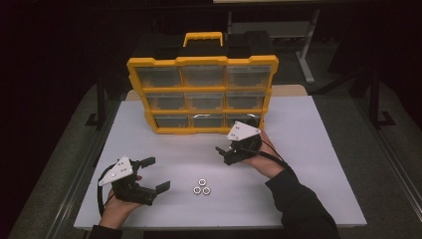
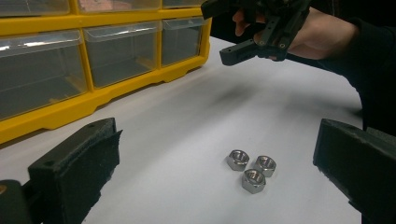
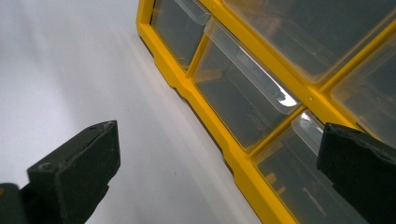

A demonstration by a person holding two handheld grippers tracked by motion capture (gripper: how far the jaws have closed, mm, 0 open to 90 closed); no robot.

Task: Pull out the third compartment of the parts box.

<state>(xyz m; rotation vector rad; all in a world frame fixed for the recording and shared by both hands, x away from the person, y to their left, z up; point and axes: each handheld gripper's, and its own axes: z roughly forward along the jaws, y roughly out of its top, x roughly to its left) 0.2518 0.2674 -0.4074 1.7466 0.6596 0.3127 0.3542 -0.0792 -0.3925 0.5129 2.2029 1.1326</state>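
My left tongs (image 1: 155,173) hang spread wide and empty over the near left of the white tabletop (image 1: 308,149), jaws pointing right toward three steel nuts (image 1: 201,186). The nuts lie flat in a tight triangle, touching, holes upward, so they show no long axis. My right tongs (image 1: 226,152) are released too, holding nothing, aimed left just beside the bottom row of clear drawers (image 3: 243,93) of the yellow organizer (image 1: 201,94), which stands upright, handle (image 1: 203,38) on top, well behind the nuts.
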